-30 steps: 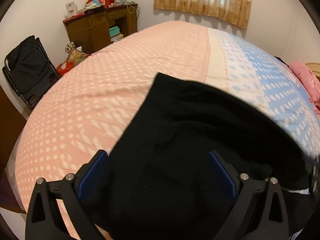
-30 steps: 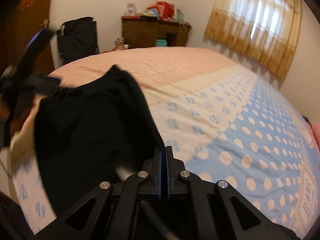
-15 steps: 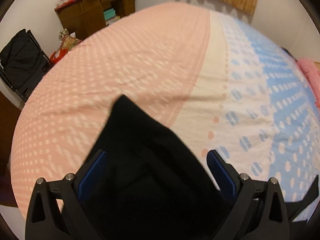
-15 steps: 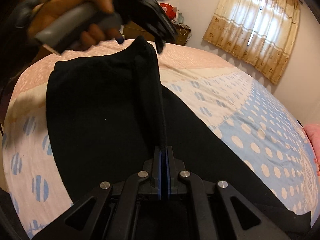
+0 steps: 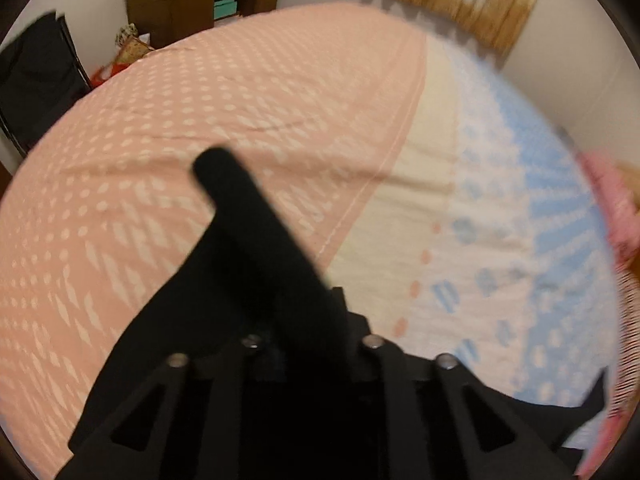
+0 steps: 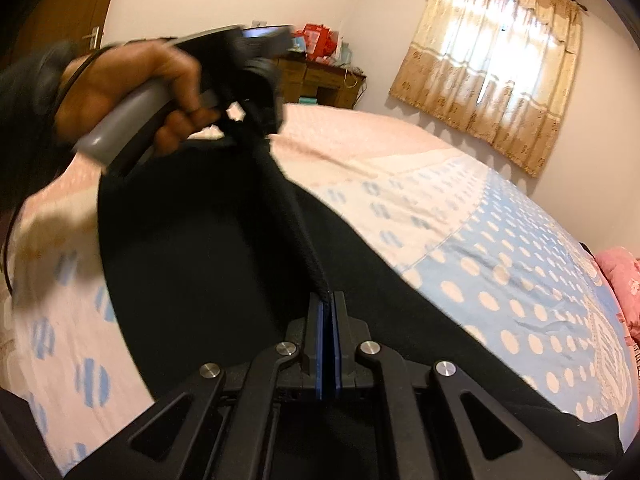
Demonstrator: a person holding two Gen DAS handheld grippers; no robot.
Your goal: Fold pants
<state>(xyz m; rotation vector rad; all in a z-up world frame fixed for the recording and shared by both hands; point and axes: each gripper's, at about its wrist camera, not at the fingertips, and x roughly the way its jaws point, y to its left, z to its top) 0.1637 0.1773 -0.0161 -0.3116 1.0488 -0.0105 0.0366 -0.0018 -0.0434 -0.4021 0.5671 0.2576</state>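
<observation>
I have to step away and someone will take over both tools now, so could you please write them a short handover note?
Left tool: shut on the far end of a raised fold of the black pants.
Right tool: shut on the near end of that fold.
The pants lie on the dotted bedsheet, their edge stretched between the two tools.
Done: both ends gripped and lifted.
Left: carry the edge over, lay it down, release, finish folding.

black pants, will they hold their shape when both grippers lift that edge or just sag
Probably sag: the black pants hang slack below the edge stretched between the right gripper and left gripper. Likely light, since a thin pinch holds them. They look matte and knit, so slipping seems unlikely on the bedsheet.
</observation>
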